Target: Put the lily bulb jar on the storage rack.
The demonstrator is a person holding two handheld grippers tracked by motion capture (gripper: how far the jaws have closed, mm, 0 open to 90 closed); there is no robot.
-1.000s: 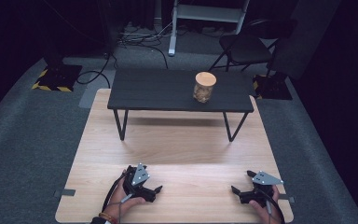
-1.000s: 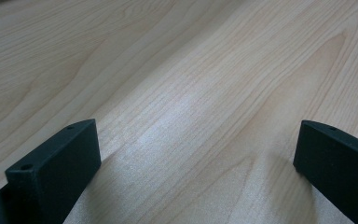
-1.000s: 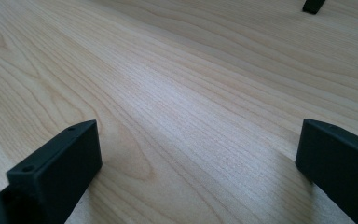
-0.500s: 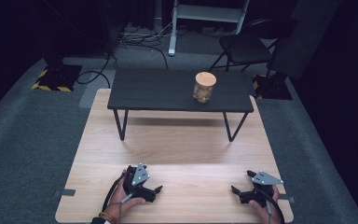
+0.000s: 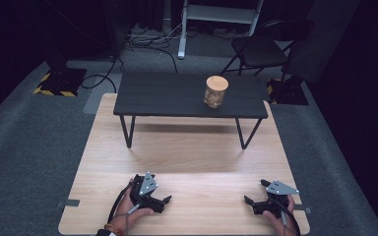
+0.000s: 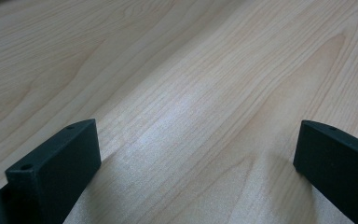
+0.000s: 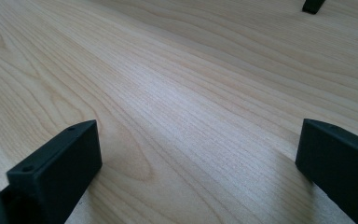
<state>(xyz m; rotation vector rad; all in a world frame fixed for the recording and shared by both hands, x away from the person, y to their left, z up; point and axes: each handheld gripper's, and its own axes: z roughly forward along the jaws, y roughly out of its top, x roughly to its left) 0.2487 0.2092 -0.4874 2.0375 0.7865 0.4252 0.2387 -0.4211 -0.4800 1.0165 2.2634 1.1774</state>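
**Grippers at rest, jar untouched on far table**

Both grippers lie on the pale wooden board (image 5: 187,162), jaws spread wide and holding nothing. Left gripper (image 5: 163,200) sits at the near left of the board, right gripper (image 5: 256,192) at the near right, well apart from each other. Each gripper view confirms bare wood grain between its two black jaws.

Nearest object of work is the jar (image 5: 216,92), standing upright on the low dark table (image 5: 157,96) at the far end of the board, towards that table's right half. It is well apart from both grippers.

Handling, as judged: the body looks like clear glass under a light wooden lid (image 5: 217,82), so rigid, smooth, liable to slip and breakable if knocked over or dropped. Contents appear pale brown and lumpy, probably adding modest weight. Best hold is likely across the body below the lid, jaws on opposite sides; gripping the lid alone risks it lifting away.

Hard to determine: what the contents are, and whether the lid is pressed in, screwed or loose. Surrounding floor is dim; a chair (image 5: 256,49) and cables behind the table are only faintly made out
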